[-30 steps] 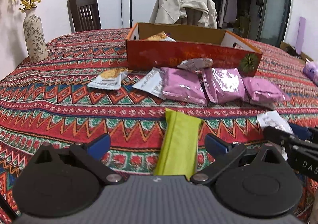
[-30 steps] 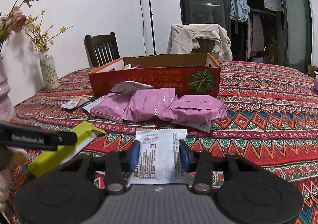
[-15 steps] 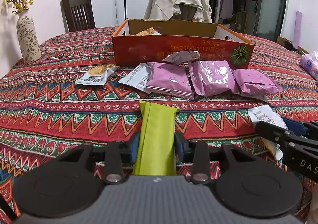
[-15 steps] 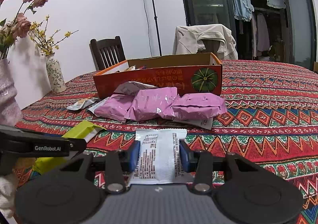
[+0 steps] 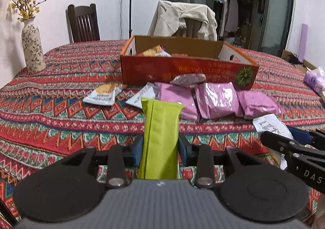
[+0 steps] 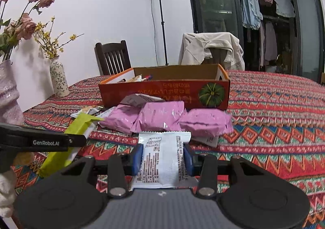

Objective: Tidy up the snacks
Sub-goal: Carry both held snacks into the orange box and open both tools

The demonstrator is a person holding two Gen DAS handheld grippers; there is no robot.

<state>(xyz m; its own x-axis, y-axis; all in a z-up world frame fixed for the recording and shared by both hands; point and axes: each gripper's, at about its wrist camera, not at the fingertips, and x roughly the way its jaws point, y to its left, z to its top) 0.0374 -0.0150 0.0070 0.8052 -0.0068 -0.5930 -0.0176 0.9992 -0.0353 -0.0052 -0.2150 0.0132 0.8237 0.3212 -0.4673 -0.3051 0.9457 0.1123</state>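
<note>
A long lime-green packet (image 5: 159,139) is held up off the cloth, and a white printed sachet (image 6: 162,160) is gripped flat. Three shiny pink packs (image 5: 215,101) are piled against the half-filled orange carton (image 5: 189,70).

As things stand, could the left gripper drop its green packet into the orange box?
Probably yes: the left gripper grips the green packet, and the orange box sits open-topped straight ahead, only the low pink packets between.

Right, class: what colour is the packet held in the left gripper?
Lime green. The packet shows best in the left wrist view, between the left gripper's fingers.
</note>
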